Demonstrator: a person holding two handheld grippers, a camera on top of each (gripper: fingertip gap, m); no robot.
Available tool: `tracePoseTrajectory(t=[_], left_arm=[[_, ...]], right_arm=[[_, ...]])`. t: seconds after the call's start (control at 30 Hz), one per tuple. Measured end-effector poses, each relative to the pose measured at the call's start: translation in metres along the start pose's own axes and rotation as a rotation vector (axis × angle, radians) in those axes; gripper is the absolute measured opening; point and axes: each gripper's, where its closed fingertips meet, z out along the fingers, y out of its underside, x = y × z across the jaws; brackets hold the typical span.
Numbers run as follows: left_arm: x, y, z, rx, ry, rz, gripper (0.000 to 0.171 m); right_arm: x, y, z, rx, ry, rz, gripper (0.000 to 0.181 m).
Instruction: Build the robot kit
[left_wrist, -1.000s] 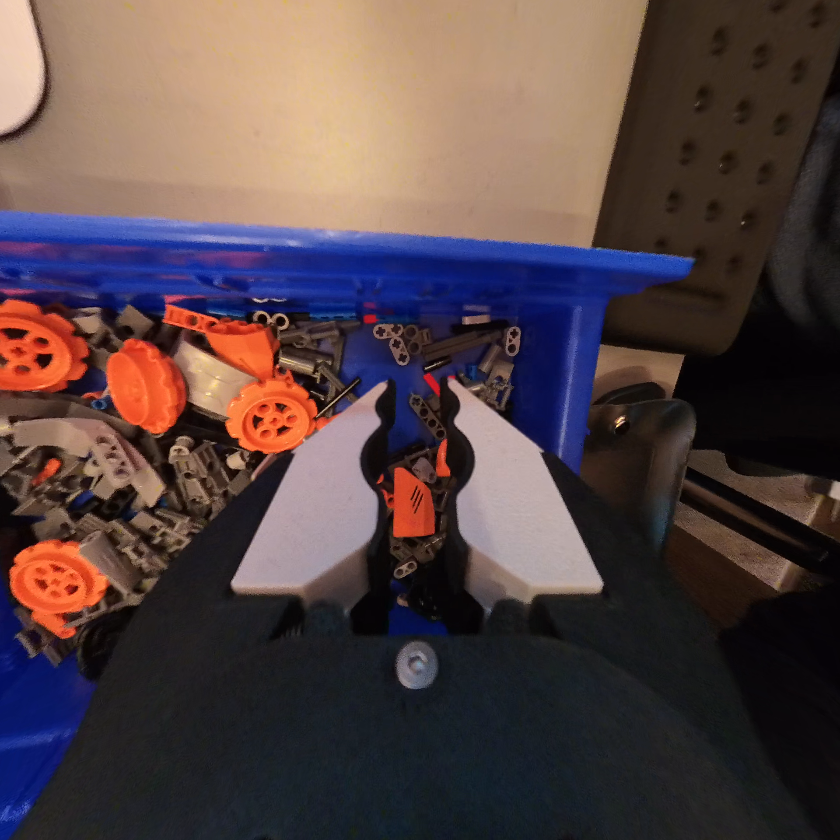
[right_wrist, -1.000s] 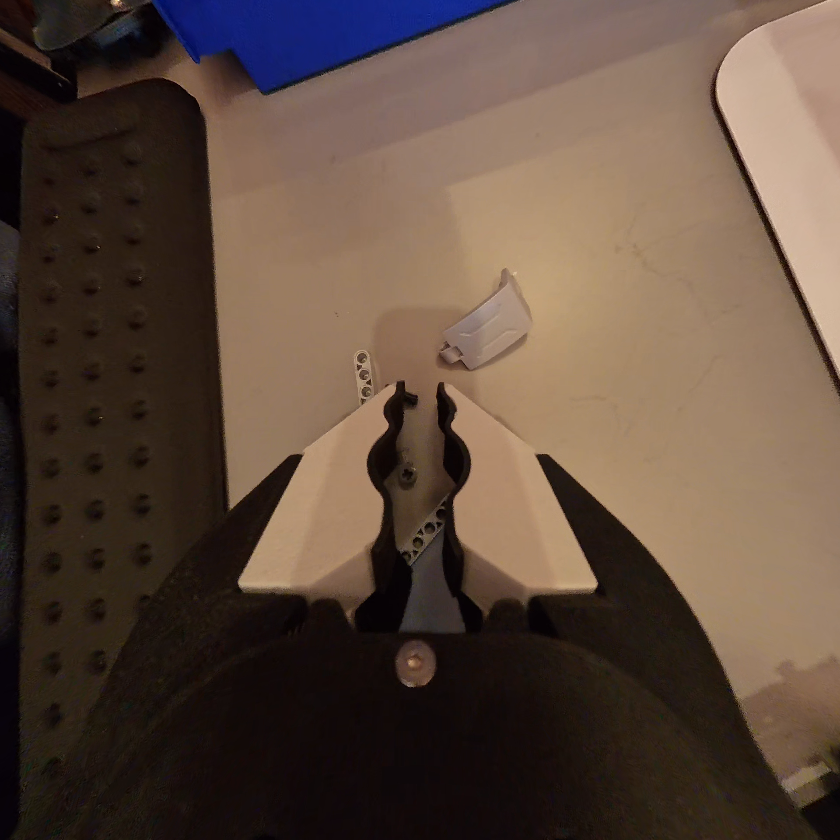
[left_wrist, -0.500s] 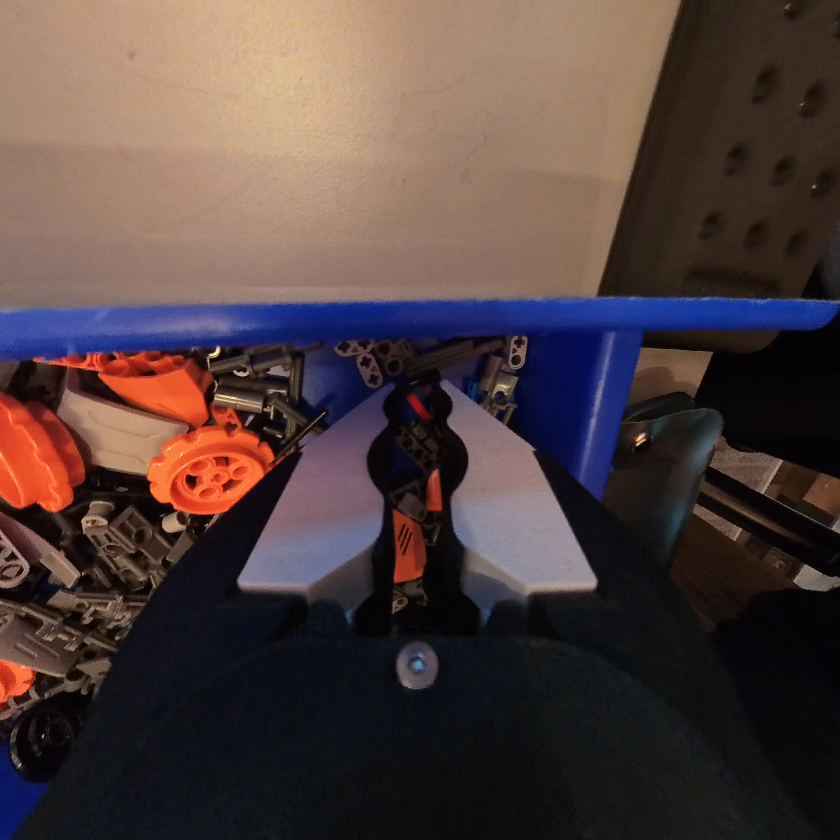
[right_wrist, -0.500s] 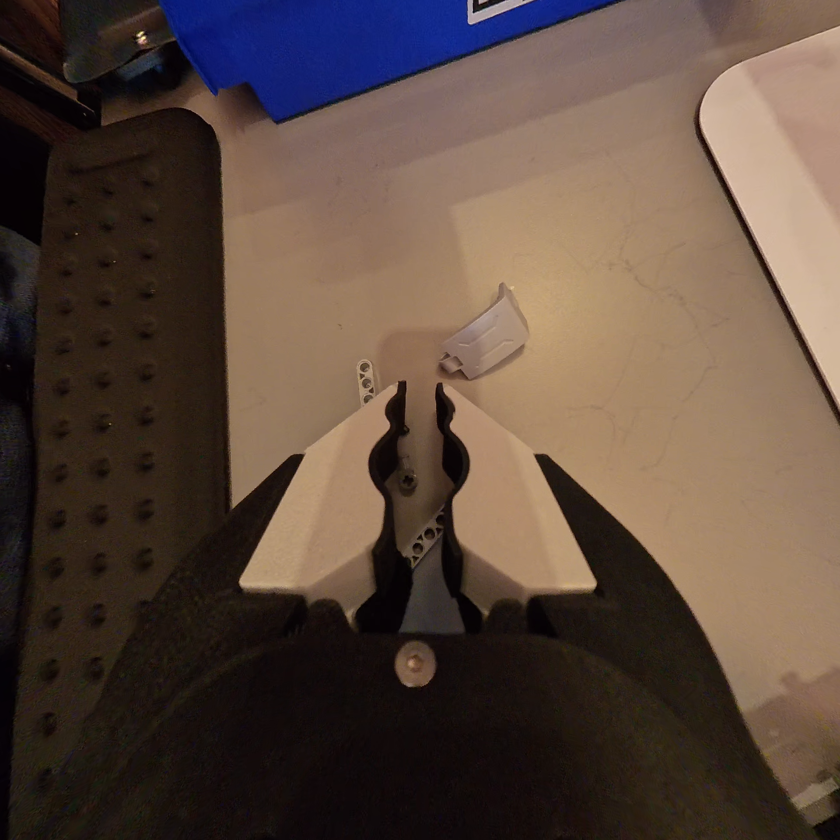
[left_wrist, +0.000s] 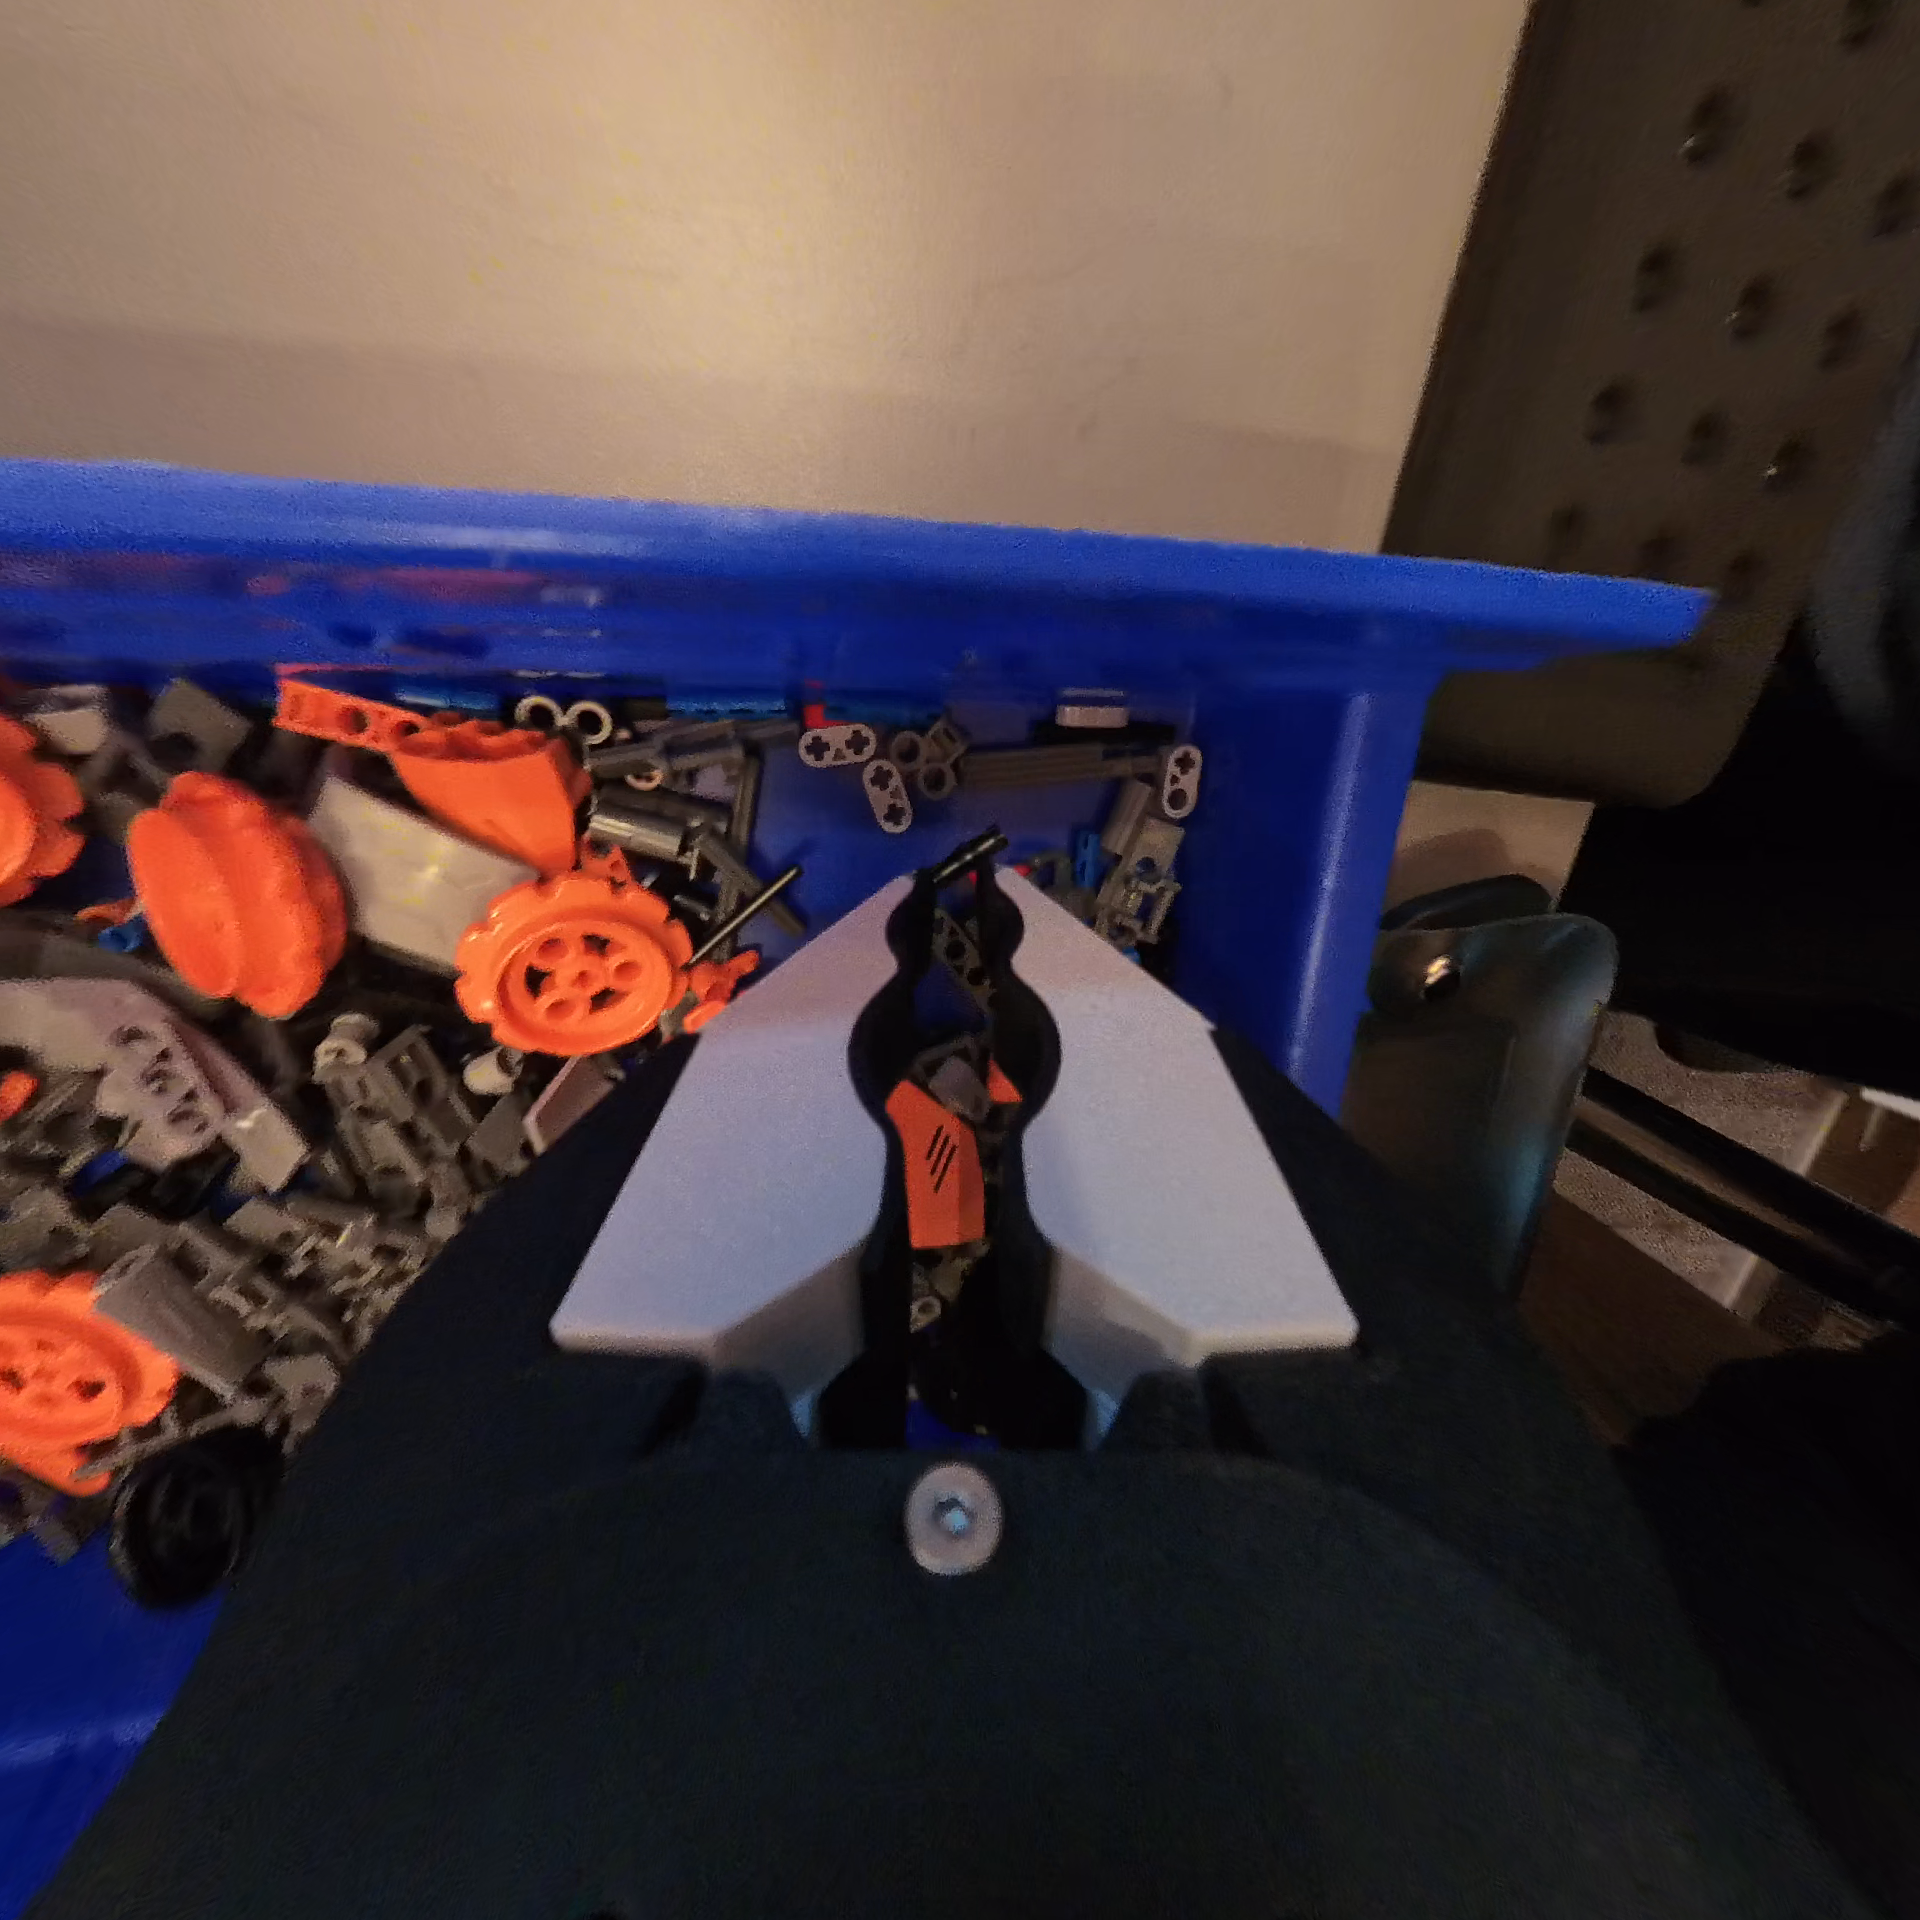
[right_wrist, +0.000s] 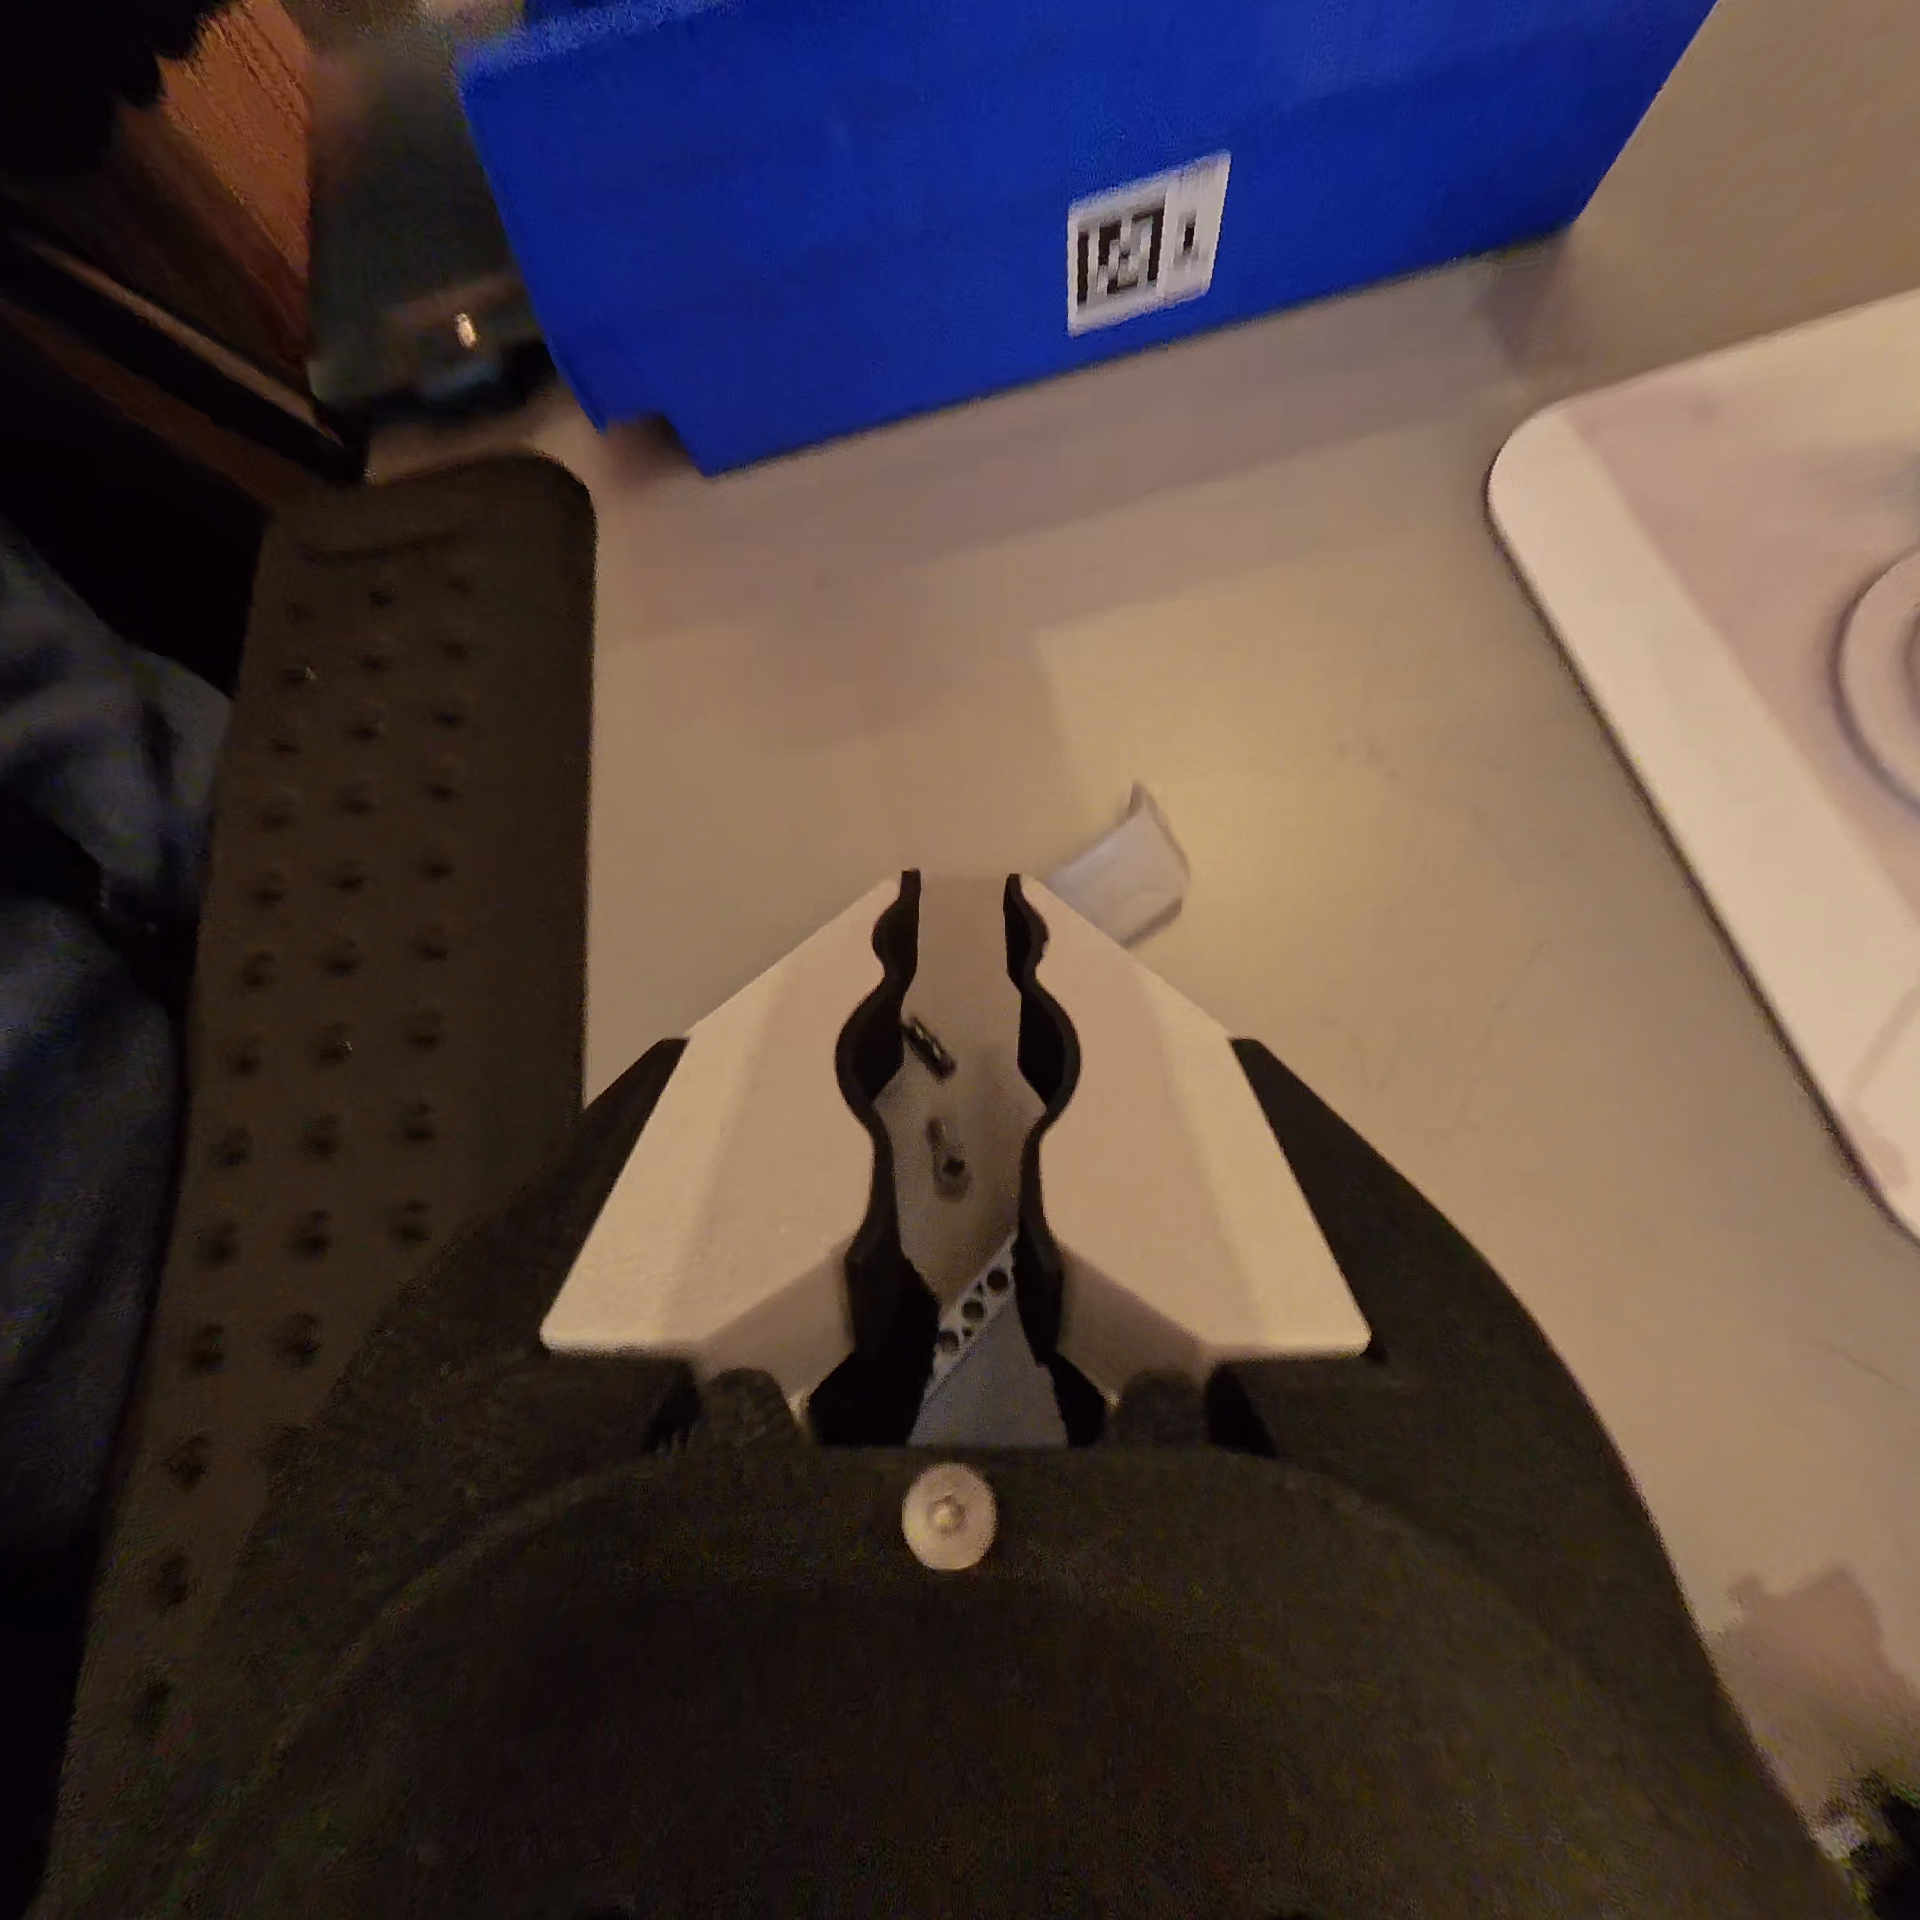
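The left gripper (left_wrist: 958, 883), fingers pressed almost together, pinched a thin black rod (left_wrist: 966, 854) at its tips over the brick pile; an orange wheel (left_wrist: 574, 971) lay left inside the blue bin (left_wrist: 831, 582). The right gripper (right_wrist: 961, 894), fingers spread, hovered over the table (right_wrist: 1351, 1039); a grey curved piece (right_wrist: 1127, 878) lay just beyond.

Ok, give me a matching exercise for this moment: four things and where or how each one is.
1. orange wheel
2. grey curved panel
3. white tray
4. right gripper

A. at the right edge of the right wrist view
B. in the blue bin among grey parts
C. on the table, just past a fingertip
D. open, above small loose parts

Pairs: 1-B, 2-C, 3-A, 4-D
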Motion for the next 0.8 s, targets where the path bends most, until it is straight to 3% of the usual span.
tracePoseTrajectory(t=[0.17, 0.37, 0.5, 0.63, 0.8], left_arm=[[-0.007, -0.022, -0.055, 0.157, -0.158, 0.027, 0.006], [0.012, -0.069, -0.103, 0.285, -0.35, 0.145, 0.005], [0.023, -0.099, -0.11, 0.334, -0.435, 0.222, 0.0], [0.024, -0.109, -0.1, 0.312, -0.459, 0.269, 0.0], [0.017, -0.113, -0.091, 0.301, -0.465, 0.272, 0.0]], right_arm=[[-0.021, -0.07, -0.014, 0.252, -0.048, 0.011, 0.017], [-0.036, -0.139, 0.002, 0.441, -0.126, 0.116, 0.02], [-0.04, -0.155, 0.015, 0.484, -0.215, 0.21, 0.021], [-0.035, -0.157, 0.013, 0.538, -0.29, 0.308, 0.02], [-0.028, -0.152, 0.011, 0.553, -0.295, 0.337, 0.0]])
